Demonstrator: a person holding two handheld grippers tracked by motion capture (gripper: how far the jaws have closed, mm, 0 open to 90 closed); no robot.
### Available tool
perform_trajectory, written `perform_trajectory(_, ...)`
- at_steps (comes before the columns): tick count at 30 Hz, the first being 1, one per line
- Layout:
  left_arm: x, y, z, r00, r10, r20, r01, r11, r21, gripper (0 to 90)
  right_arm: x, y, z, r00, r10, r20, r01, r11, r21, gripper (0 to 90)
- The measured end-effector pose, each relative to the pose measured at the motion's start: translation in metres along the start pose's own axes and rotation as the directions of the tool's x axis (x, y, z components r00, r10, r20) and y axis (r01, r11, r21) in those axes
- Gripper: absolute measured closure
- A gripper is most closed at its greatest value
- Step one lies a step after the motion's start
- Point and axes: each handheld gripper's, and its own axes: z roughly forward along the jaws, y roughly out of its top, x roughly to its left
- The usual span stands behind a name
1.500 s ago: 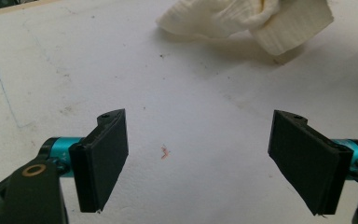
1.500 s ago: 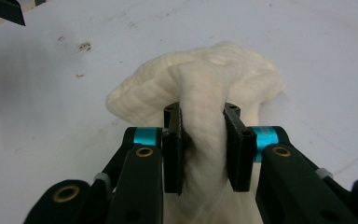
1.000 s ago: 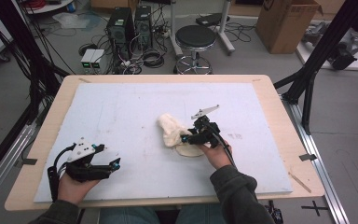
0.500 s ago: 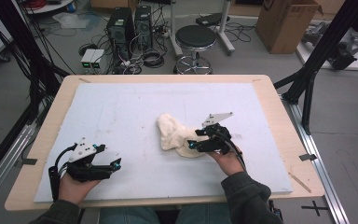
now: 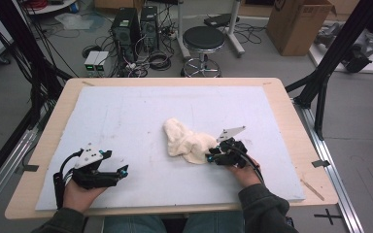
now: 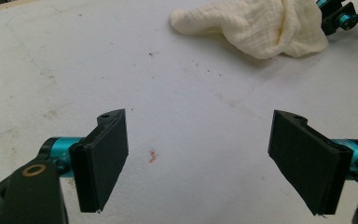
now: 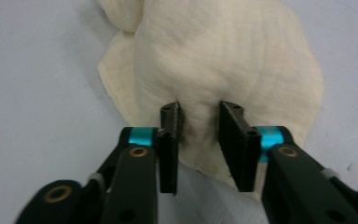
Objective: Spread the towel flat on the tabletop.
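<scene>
A crumpled cream cloth [image 5: 184, 141] lies near the middle of the bench [image 5: 126, 111]. My right hand-held gripper [image 5: 210, 158] sits at the cloth's near right edge, its jaws narrow and just closing over a fold of the fabric. My left hand-held gripper [image 5: 121, 172] rests well left of the cloth, jaws wide, holding nothing.

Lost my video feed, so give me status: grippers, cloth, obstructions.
Right gripper jaws just closing, pinching a fold of the cream cloth. Left gripper open, idle on the white mat. Nothing in the way.
</scene>
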Motion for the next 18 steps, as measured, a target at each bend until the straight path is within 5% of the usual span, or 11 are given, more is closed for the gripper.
perform_trajectory(3,-0.001,0.000,0.001,1.0000,-0.002,0.004,0.002,1.0000,-0.001,20.4,0.000,0.000,-0.003,0.9998,-0.006,-0.021,0.006,1.000,-0.007,84.3)
perform_trajectory(10,-0.001,0.000,0.001,1.0000,-0.005,0.001,0.005,1.0000,-0.001,20.4,0.005,0.002,-0.028,0.9994,-0.001,-0.036,0.000,0.999,-0.044,84.2)
perform_trajectory(18,-0.001,0.001,0.000,1.0000,0.000,-0.002,0.000,1.0000,-0.002,20.5,0.006,-0.034,-0.052,0.9995,0.030,0.008,-0.030,0.999,0.022,83.5)
